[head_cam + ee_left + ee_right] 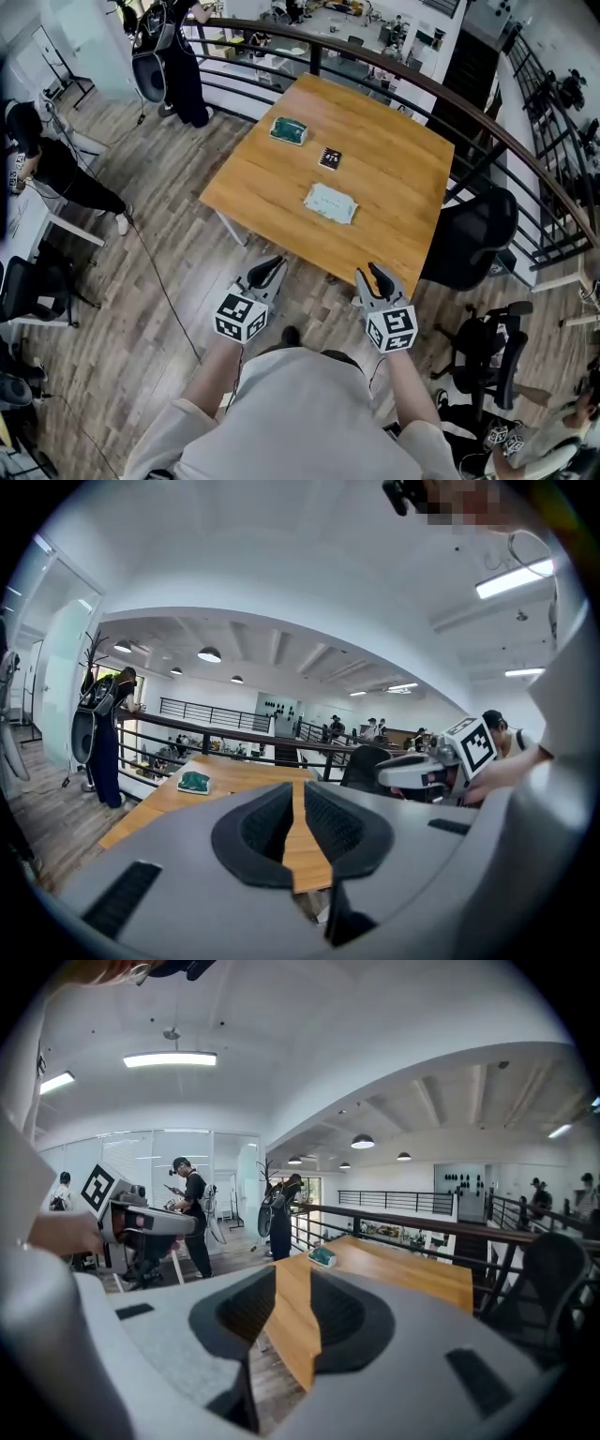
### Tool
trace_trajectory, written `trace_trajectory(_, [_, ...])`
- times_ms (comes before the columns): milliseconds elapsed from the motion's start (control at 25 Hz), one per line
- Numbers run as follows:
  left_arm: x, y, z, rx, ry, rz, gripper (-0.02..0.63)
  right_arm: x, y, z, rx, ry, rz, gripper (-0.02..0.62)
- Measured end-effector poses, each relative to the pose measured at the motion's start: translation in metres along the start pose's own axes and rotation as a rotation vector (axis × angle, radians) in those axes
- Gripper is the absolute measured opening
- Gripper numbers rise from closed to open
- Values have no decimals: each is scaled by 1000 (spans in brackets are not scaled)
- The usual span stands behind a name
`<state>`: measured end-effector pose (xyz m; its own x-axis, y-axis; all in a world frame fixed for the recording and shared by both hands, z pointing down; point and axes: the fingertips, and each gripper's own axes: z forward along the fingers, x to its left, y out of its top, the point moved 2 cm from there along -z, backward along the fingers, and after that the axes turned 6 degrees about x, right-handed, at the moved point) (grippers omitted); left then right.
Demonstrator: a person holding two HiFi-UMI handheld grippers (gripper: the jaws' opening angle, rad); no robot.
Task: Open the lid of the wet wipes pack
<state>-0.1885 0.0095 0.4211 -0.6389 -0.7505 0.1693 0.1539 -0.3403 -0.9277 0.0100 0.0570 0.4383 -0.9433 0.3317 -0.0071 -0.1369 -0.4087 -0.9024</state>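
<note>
The pale wet wipes pack (330, 202) lies flat near the middle of the wooden table (398, 159), its lid down. Both grippers hover over the floor, short of the table's near edge. My left gripper (266, 272) points at the table with a narrow gap between its jaws and nothing in it. My right gripper (377, 278) is open wider and also empty. In the left gripper view the left gripper (298, 822) frames the table top. The right gripper (291, 1316) in its own view frames the table's corner. The pale pack is hidden in both gripper views.
A green pack (289, 130) and a small black card (330, 157) lie farther back on the table. A black office chair (473, 239) stands at the table's right, with a curved railing (422, 89) behind. People stand at the left (56, 169) and back (183, 66).
</note>
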Motion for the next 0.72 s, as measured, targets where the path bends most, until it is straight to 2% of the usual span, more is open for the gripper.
trace_trajectory(400, [25,4,24,13,-45,0,34,-7,6,26,20,-33,7,101])
trace_trajectory(720, [39,10,55,31,-29,-17,33,-34,12,54,38,-5,8,101])
